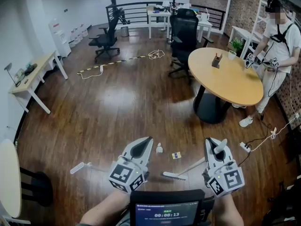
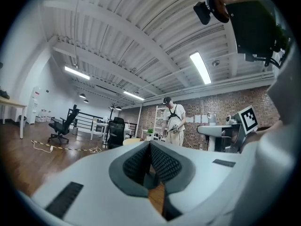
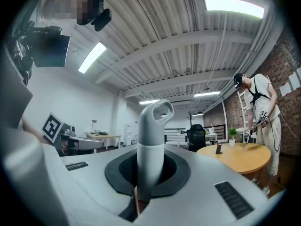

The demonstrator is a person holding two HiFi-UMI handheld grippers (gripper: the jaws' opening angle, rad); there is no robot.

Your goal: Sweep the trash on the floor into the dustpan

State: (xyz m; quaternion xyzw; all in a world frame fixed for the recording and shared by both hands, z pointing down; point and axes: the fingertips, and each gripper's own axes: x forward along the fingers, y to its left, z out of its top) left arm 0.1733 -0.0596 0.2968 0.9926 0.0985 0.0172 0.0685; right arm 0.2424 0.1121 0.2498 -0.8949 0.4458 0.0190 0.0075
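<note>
While gripping the broom (image 3: 150, 140) by its handle in the right claw (image 1: 217, 147), resting the brush (image 1: 174, 175) on the floor. Holding the left claw (image 1: 143, 146), left of the brush, pressed together on nothing visible. Probably just starting to sweep: next, drag trash toward the dustpan, perhaps marked by the white handle (image 1: 80, 167) far left of the brush. Trash: small white scrap (image 1: 159, 149) and yellow card (image 1: 176, 155), just beyond the brush, seemingly light and loose.
</note>
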